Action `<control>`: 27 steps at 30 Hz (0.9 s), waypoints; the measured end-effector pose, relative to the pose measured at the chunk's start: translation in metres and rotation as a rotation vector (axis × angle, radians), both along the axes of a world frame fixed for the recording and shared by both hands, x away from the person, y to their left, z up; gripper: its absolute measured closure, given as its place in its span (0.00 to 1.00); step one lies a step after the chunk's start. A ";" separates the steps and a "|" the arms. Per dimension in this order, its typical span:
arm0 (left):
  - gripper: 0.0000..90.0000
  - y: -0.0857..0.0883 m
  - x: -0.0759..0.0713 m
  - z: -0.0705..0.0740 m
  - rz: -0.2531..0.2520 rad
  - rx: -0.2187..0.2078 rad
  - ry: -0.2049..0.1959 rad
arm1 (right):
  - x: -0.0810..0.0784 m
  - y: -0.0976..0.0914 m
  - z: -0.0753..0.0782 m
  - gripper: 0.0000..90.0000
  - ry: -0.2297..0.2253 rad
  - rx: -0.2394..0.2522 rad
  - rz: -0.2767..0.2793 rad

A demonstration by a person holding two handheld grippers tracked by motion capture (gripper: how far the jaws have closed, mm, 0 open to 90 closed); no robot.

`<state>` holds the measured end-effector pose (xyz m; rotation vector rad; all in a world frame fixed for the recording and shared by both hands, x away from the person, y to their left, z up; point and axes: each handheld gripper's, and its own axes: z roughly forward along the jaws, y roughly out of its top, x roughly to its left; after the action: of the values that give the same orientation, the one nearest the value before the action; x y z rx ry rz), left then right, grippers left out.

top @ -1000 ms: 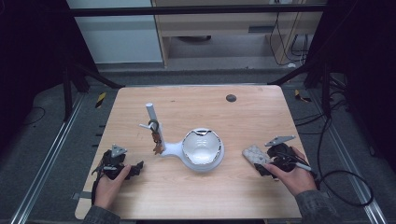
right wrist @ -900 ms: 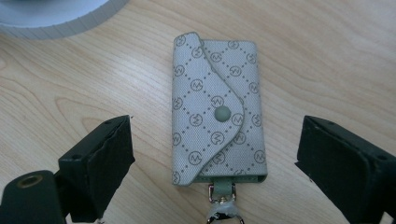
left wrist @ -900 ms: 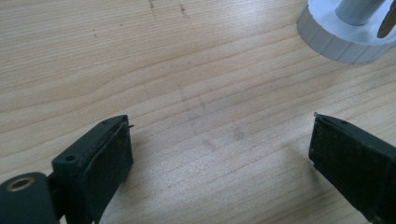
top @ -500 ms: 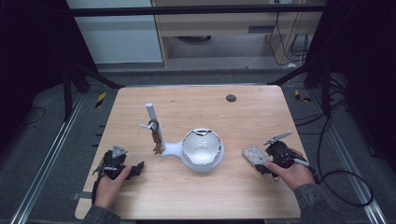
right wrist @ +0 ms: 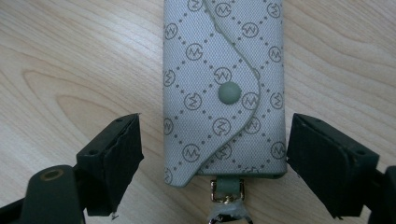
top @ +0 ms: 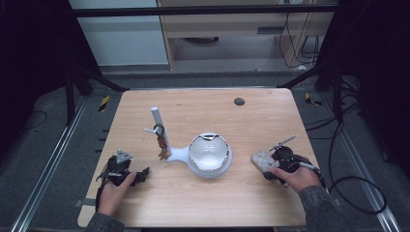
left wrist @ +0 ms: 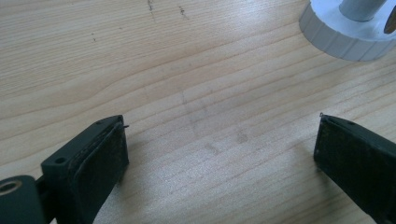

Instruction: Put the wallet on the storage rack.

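Since a second ago the right gripper (top: 267,164) has eased toward the grey key pouch (right wrist: 224,88), whose near end now lies between its spread jaws, neither pad touching it (snap flap up, metal clasp (right wrist: 226,198) toward the camera). The pouch rests flat on the wooden table (top: 203,104), right of the white bowl-shaped stand (top: 209,153). At the near left, the left gripper (top: 140,175) sits wide open over bare wood.

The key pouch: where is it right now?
The key pouch lies flat on the table's right side, between the open right gripper's jaws, right of the white stand.
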<state>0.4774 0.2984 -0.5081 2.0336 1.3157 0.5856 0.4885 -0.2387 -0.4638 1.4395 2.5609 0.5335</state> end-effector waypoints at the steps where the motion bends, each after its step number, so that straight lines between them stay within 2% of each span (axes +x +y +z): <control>1: 0.02 0.000 0.000 0.000 0.000 0.000 0.000 | 0.000 0.000 -0.001 0.20 0.002 -0.003 -0.001; 9: 0.02 0.000 0.000 0.000 -0.002 0.002 -0.001 | 0.003 -0.002 -0.004 0.24 0.037 -0.009 -0.004; 14: 0.02 0.000 0.000 0.000 -0.002 0.002 -0.001 | 0.005 0.000 -0.007 0.25 0.060 -0.040 -0.001; 27: 0.02 0.000 0.000 0.000 -0.001 0.001 -0.001 | 0.007 0.000 -0.007 0.29 0.066 -0.054 0.014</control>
<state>0.4776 0.2984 -0.5081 2.0350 1.3137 0.5867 0.4951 -0.2386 -0.4708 1.4457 2.6163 0.4219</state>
